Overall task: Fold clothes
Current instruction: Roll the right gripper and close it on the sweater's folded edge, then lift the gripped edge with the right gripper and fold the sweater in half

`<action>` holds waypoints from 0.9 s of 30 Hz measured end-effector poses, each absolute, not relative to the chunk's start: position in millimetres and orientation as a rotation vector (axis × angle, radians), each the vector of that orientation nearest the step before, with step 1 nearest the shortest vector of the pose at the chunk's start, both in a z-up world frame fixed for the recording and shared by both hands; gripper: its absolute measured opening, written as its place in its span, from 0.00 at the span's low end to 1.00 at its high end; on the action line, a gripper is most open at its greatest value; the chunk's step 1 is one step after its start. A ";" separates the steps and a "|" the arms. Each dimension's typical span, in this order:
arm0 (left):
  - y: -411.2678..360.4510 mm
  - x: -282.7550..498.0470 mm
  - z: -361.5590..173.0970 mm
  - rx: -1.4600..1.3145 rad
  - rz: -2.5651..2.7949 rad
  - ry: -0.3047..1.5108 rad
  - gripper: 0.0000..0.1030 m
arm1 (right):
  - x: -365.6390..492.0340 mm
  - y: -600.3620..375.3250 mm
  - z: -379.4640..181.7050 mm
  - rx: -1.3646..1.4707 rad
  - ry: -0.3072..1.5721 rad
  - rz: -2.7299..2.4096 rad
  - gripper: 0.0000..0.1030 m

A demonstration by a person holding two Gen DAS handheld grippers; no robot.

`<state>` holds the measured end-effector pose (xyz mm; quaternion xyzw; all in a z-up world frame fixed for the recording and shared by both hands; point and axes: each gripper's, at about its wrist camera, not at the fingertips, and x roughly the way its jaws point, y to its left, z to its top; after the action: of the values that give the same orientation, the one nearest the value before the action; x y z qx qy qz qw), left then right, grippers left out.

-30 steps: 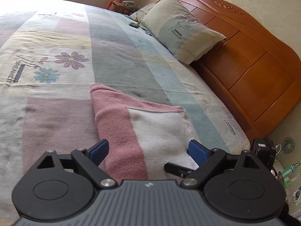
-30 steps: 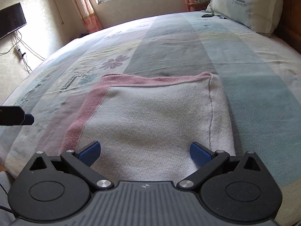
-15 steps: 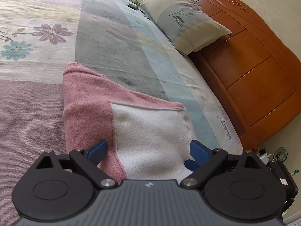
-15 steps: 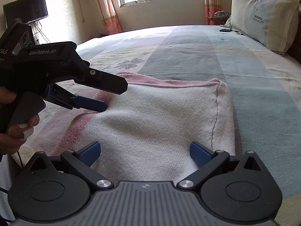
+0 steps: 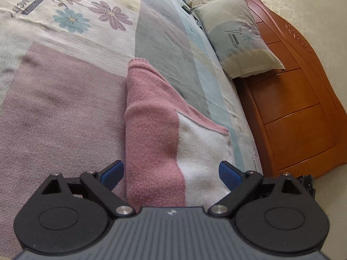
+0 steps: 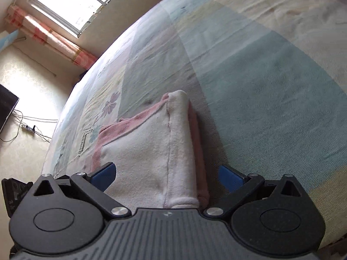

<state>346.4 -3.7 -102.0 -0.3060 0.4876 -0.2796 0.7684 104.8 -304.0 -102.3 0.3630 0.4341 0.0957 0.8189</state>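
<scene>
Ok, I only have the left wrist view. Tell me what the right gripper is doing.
Observer: The right gripper is open, astride the right edge of the folded garment, pinching nothing.
Operator: Describe that edge.
Observer: A white fold lies on top, with a pink layer showing beneath it on the bedspread.
Operator: Say what lies past the bed's far side.
Observer: A window with checked curtains, and a power strip on the floor.

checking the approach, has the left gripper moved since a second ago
Yes. The left gripper has swung left: the headboard and pillow now sit further right, with the sweater between its fingers.
</scene>
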 end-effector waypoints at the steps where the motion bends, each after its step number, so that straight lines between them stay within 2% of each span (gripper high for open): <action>1: -3.9 347.9 -106.2 -0.683 -0.615 1.074 0.91 | 109.1 -308.1 -109.1 0.808 0.950 0.218 1.00; 5: -11.2 353.8 -119.6 -0.697 -0.625 1.133 0.91 | 125.2 -314.8 -129.7 0.908 1.011 0.299 1.00; 11: -20.0 363.0 -130.3 -0.743 -0.659 1.152 0.94 | 140.1 -315.1 -141.8 0.957 1.007 0.370 1.00; 19: -35.5 383.2 -126.8 -0.716 -0.670 1.164 0.96 | 163.9 -311.3 -144.3 0.961 1.006 0.406 1.00; 27: -33.3 367.0 -124.1 -0.695 -0.713 1.184 0.96 | 162.2 -300.8 -138.9 0.936 1.049 0.419 1.00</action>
<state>367.0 -33.3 -124.1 -0.3139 0.5347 -0.3222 0.7154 162.2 -300.8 -138.9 0.4270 0.4786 0.1910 0.7431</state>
